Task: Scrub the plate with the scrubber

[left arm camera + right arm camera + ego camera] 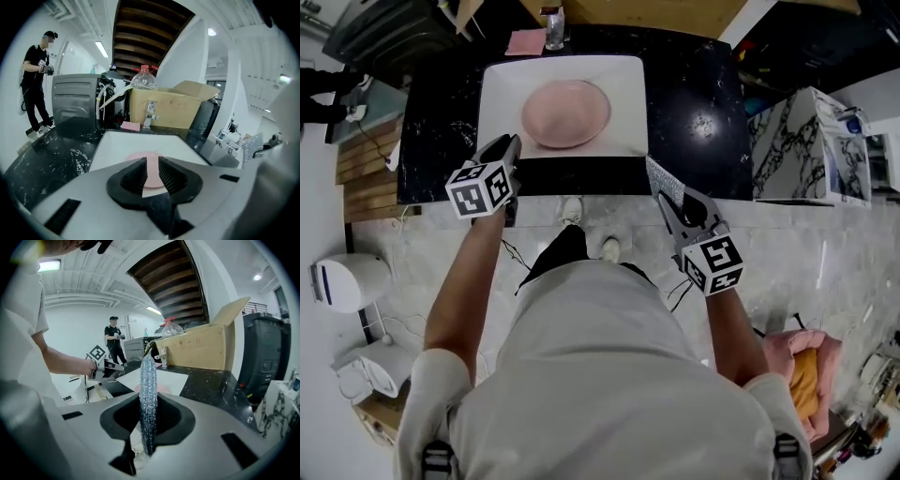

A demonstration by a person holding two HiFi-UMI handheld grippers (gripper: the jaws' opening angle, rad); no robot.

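A pink plate [565, 112] lies upside down in a white square basin [502, 84] set in the black marble counter. My left gripper [510, 145] hovers over the basin's near left corner; its jaws stand apart with nothing between them. In the left gripper view [151, 176] the plate [145, 155] shows through the gap. My right gripper [677, 204] is shut on a silvery mesh scrubber [661, 176], held on edge off the basin's near right corner. In the right gripper view [149, 404] the scrubber [148, 376] stands upright, with the plate [162, 388] beyond it.
A cardboard box [164, 110], a faucet [150, 113], a plastic bottle [143, 79] and a pink cloth [131, 125] stand behind the basin. A marble-patterned box [806, 141] stands to the right of the counter. A person in black [35, 84] stands far off.
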